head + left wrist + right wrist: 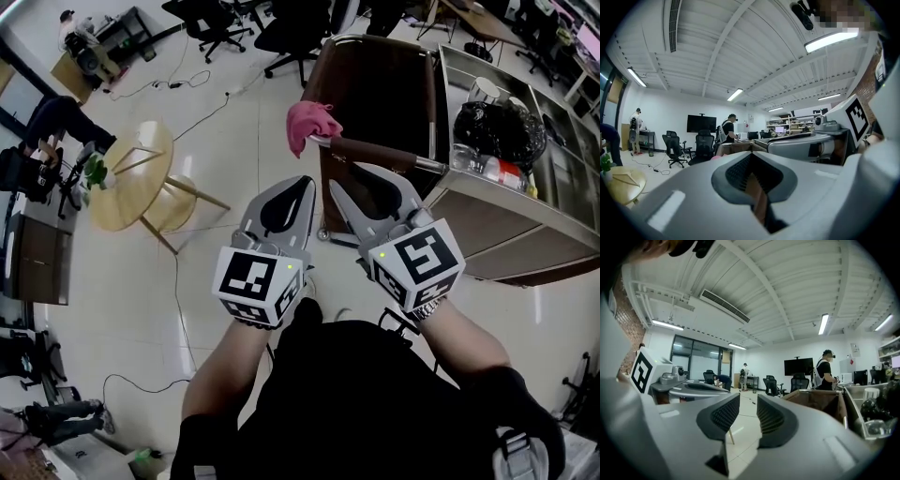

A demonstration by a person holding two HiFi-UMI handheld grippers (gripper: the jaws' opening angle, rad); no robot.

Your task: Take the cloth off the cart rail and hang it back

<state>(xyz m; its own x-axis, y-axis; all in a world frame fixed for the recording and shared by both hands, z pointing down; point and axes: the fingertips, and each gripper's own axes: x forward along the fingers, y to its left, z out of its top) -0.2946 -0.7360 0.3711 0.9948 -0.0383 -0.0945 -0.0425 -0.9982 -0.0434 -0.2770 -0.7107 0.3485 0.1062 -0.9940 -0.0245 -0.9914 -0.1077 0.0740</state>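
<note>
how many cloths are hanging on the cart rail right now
1. A pink cloth is bunched over the left end of the cart rail in the head view. Nothing else hangs on the rail as far as it shows.

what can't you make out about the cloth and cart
- Head view: far side of the pink cloth on the cart rail, hidden by its own folds.
- Left gripper view: the cloth, all but a pink sliver, behind the jaws.
- Head view: lower front of the cart, behind the right gripper.
</note>
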